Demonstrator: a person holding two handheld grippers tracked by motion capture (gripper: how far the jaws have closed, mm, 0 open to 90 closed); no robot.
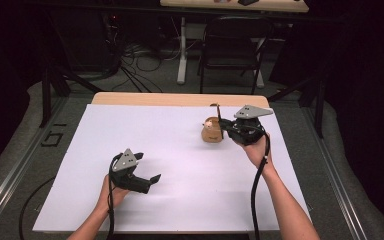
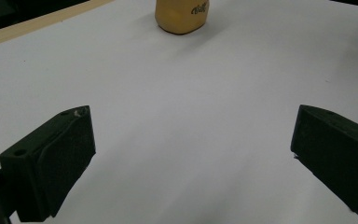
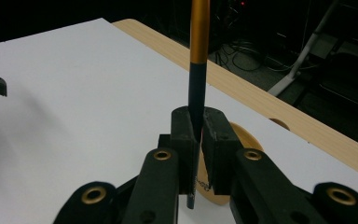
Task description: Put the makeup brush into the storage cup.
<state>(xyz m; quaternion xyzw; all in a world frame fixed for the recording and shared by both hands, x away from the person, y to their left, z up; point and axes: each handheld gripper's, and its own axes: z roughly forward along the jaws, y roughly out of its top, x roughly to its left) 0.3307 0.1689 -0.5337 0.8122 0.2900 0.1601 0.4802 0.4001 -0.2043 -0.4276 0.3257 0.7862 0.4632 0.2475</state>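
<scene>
A small tan jar [image 1: 211,131] with black lettering stands on the white sheet [image 1: 175,150] toward the far right; in the left gripper view the jar [image 2: 182,16] is far ahead. My right gripper [image 1: 221,122] is right beside the jar, shut on a thin stick [image 1: 218,112] held upright. In the right gripper view the gripper [image 3: 199,126] pinches the stick [image 3: 199,46] on its black lower part, orange above, with the jar [image 3: 242,136] just below and behind the jaws. My left gripper [image 1: 147,166] hovers open at the near left, nothing between its jaws [image 2: 191,140].
The white sheet covers most of a wooden table, whose bare edge [image 1: 180,99] shows at the far side. Beyond it stand a black chair [image 1: 232,45], a desk leg and loose cables on the floor. Metal rails run along both sides.
</scene>
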